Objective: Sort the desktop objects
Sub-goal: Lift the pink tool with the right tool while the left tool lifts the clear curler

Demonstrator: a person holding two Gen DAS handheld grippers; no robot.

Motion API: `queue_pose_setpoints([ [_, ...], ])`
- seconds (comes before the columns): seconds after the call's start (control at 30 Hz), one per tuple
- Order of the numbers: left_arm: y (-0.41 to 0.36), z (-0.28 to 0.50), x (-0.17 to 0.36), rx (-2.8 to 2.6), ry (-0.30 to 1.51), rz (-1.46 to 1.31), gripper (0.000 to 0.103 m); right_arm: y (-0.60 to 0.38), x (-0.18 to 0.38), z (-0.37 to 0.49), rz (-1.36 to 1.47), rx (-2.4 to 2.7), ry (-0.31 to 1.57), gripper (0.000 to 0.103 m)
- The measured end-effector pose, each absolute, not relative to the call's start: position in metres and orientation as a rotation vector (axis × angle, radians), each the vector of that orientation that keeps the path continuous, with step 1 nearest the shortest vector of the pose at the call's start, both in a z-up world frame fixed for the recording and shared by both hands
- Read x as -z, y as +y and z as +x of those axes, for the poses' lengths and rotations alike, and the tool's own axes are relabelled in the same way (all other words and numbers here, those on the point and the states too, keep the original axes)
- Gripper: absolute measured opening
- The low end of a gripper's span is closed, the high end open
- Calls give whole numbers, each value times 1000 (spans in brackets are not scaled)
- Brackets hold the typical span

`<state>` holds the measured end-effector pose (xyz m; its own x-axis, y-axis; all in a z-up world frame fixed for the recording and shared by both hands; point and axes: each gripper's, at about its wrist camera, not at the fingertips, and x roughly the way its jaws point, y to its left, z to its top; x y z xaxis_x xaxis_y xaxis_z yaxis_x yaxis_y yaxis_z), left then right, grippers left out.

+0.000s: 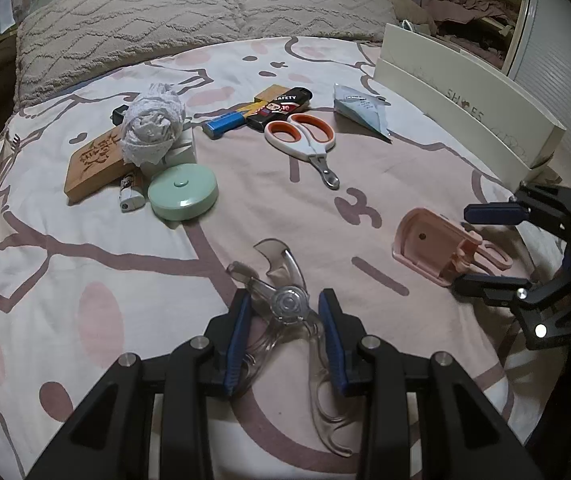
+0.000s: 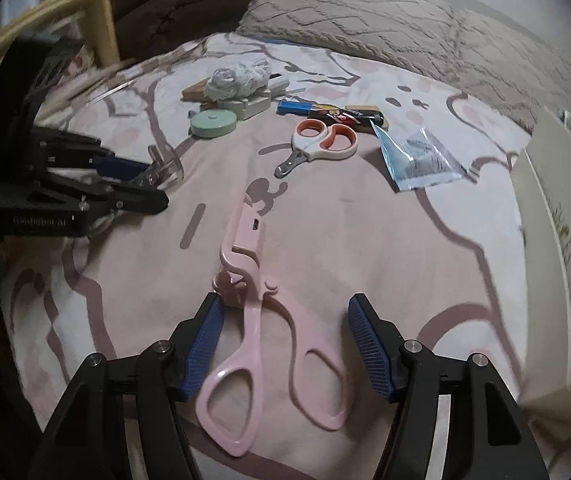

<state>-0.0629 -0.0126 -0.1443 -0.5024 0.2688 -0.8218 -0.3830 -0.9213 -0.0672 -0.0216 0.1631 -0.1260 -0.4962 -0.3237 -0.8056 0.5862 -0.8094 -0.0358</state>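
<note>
My left gripper [image 1: 285, 308] is closed around a clear plastic clipper [image 1: 287, 304] that lies on the bed sheet; its blue pads [image 1: 241, 332] touch the pivot part on both sides. It also shows in the right wrist view [image 2: 141, 184] with the clear clipper [image 2: 165, 164] sticking out. My right gripper [image 2: 285, 320] is open, its pads either side of a pink clipper [image 2: 253, 320] lying on the sheet, not touching it. The right gripper [image 1: 481, 246] and the pink clipper [image 1: 437, 244] also show in the left wrist view.
Orange-handled nail clippers [image 1: 305, 136], a green round case [image 1: 183, 192], a wooden block [image 1: 93, 160], a lighter [image 1: 129, 192], a white cloth ball [image 1: 153, 124], a blue item [image 1: 223, 124], a black pack [image 1: 281, 106] and a foil packet [image 1: 361, 110] lie further back. A white box [image 1: 465, 108] stands at right, pillows [image 1: 205, 12] behind.
</note>
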Motion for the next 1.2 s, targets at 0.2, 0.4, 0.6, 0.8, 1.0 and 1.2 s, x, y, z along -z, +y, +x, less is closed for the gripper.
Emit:
queue_pose_setpoints([
  [0.2,-15,-65,145,-2416,160,-1306,35,159,131,-24,1154,2215,525,65],
  [0.4,-14,-65,144,-2419,159,-1311,35,162,135,-33,1160,2174,466,63],
  [0.6,-13,-65,145,-2440,149,-1304,35,155,131,-23,1063,2264,494,44],
  [0.8,-11,-68,144,-2489,129,-1297,35,165,127,-27,1028,2338,429,39],
  [1.0,-13,-69,143,-2511,107,-1296,35,180,123,-34,1035,2399,326,38],
  [1.2,-13,-68,139,-2533,97,-1287,33,180,119,-27,981,2472,364,36],
])
